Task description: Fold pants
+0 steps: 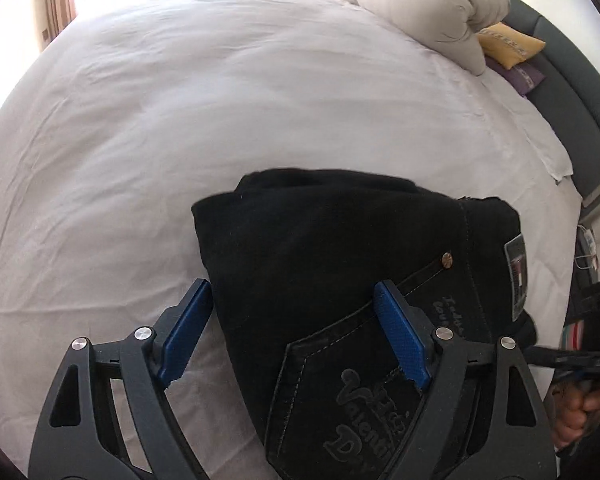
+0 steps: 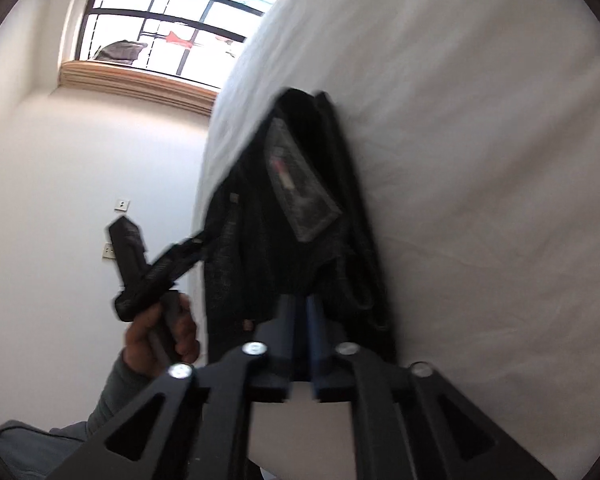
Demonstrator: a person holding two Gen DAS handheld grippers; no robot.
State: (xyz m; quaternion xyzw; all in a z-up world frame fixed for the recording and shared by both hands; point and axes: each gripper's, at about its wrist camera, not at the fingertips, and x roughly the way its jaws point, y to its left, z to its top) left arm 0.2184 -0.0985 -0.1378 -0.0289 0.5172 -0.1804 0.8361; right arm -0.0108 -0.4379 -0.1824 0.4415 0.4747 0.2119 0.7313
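The black pants [image 1: 340, 264] are already down to a compact folded bundle on the white bed [image 1: 180, 100], sitting right under and just ahead of the left gripper [image 1: 296, 320]. That one's released, jaws wide, one blue pad hanging off the bundle's left edge and the other over the back pocket, nothing pinched. The right gripper [image 2: 306, 320] looks nearly clenched, pads almost together right at the near edge of the pants, but the view's blurry enough that whether it's actually pinching cloth can't be told.

Risk-wise: the bundle looks thick and springy, so the top layer could flop open if a pad snags it while pulling away. It also seems close to the bed's edge, so a nudge might slide it off.

Well ahead of the left gripper there's a rolled duvet [image 1: 428, 8] and a yellow cushion [image 1: 508, 44], far enough away to not block anything.
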